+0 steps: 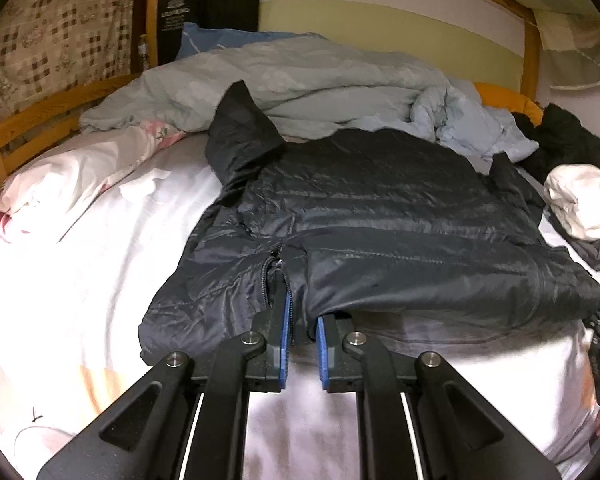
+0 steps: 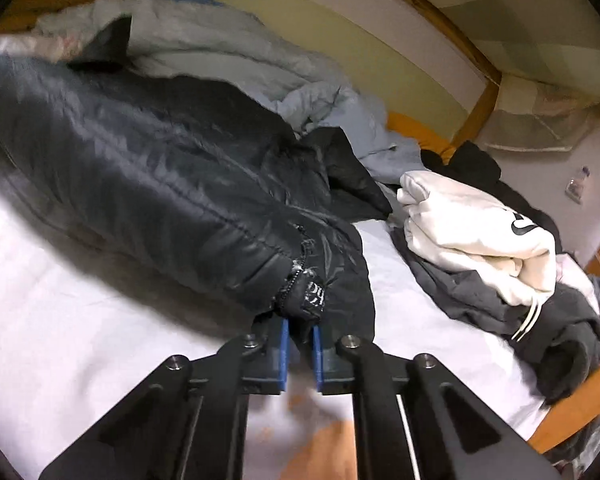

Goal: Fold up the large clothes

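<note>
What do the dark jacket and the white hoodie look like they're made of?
Dark jacket: thin synthetic shell, probably nylon or polyester, slightly glossy; light streaks along stitched quilted bands suggest padding. White hoodie: matte, thick, soft knit, likely cotton fleece; rounded bulky folds with no shine. Neither fibre can be confirmed by eye.

Jacket (image 1: 380,220) spread on bed sheet (image 1: 100,248), duvet (image 1: 320,72) behind, clothes pile (image 2: 480,240) to its right
</note>
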Tool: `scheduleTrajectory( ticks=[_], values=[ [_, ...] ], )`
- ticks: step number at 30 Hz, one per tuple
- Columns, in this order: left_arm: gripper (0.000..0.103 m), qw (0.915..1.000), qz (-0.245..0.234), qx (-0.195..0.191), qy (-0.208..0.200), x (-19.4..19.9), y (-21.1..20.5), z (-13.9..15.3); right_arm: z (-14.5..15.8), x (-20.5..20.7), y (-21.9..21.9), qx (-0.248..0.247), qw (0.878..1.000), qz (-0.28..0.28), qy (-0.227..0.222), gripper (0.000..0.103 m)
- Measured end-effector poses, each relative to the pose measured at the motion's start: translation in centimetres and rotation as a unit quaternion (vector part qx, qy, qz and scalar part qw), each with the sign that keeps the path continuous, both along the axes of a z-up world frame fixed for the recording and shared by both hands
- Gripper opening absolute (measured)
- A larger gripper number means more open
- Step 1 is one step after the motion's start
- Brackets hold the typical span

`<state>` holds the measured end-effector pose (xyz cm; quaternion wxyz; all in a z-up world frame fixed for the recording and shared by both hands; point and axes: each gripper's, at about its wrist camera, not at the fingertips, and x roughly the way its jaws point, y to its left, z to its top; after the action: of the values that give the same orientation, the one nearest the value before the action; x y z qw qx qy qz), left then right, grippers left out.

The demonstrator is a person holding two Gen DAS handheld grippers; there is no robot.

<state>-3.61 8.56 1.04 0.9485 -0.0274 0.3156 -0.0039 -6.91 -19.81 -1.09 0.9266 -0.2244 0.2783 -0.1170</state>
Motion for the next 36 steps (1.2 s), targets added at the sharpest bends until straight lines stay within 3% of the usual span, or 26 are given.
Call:
scheduleTrajectory(
  ticks=[4,7,9,12,13,15,16,20,23,27,30,31,32,34,36],
  values=[
    [0.010,0.9995,0.015,-0.018,-0.022,-2.5,1.6,2.5,3.8,-3.6,0.0,0.075,0.996,0.044,0.002,0.008],
    [0.011,0.9987,0.029,0.016,-0.038,-1.6,1.7,3.4,6.2,-5.0,0.7,0.083,0.990,0.108,0.040,0.010],
    [0.011,0.9998,0.021,0.007,-0.003,0.9,2.0,3.3,6.5,-3.5,1.0,0.042,0.986,0.145,0.071,0.012],
    [0.012,0.9994,0.006,-0.018,0.030,4.6,2.0,3.3,6.5,0.3,0.6,0.002,0.985,0.144,0.093,0.015],
    [0.012,0.9993,0.002,-0.011,0.035,5.9,1.9,3.3,6.4,1.4,0.3,-0.002,0.985,0.141,0.099,0.019],
    [0.012,0.9994,-0.004,0.019,0.030,8.4,1.2,3.4,6.5,3.9,-0.3,0.002,0.986,0.138,0.095,0.046],
    [0.013,0.9990,-0.008,0.035,0.029,9.8,0.8,3.3,6.2,5.0,-0.9,0.001,0.988,0.130,0.088,0.055],
    [0.014,0.9982,0.005,0.055,0.023,13.5,-0.1,2.5,4.7,10.3,-0.3,-0.045,0.988,0.115,0.089,0.058],
    [0.015,0.9963,0.008,0.078,0.036,15.7,-0.5,1.2,4.5,13.6,-1.2,-0.007,0.990,0.101,0.099,0.058],
    [0.016,0.9949,0.017,0.073,0.067,17.2,0.2,-1.5,4.0,16.4,-3.1,0.076,0.987,0.102,0.096,0.058],
    [0.027,0.9945,0.008,0.092,0.049,16.8,0.4,-2.6,3.0,16.7,-3.9,0.099,0.986,0.113,0.071,0.058],
    [0.035,0.9949,0.004,0.094,0.036,16.4,0.5,-2.5,2.7,16.7,-4.2,0.102,0.986,0.113,0.065,0.058],
    [0.039,0.9956,0.002,0.092,0.020,15.9,0.6,-2.1,2.5,16.6,-4.5,0.106,0.986,0.114,0.058,0.058],
    [0.059,0.9964,0.007,0.083,-0.012,15.1,1.1,-0.9,2.3,16.2,-4.7,0.097,0.987,0.115,0.055,0.062],
    [0.068,0.9964,0.018,0.064,-0.051,13.9,1.9,0.6,2.9,15.5,-4.8,0.072,0.991,0.109,0.034,0.068]
  ],
)
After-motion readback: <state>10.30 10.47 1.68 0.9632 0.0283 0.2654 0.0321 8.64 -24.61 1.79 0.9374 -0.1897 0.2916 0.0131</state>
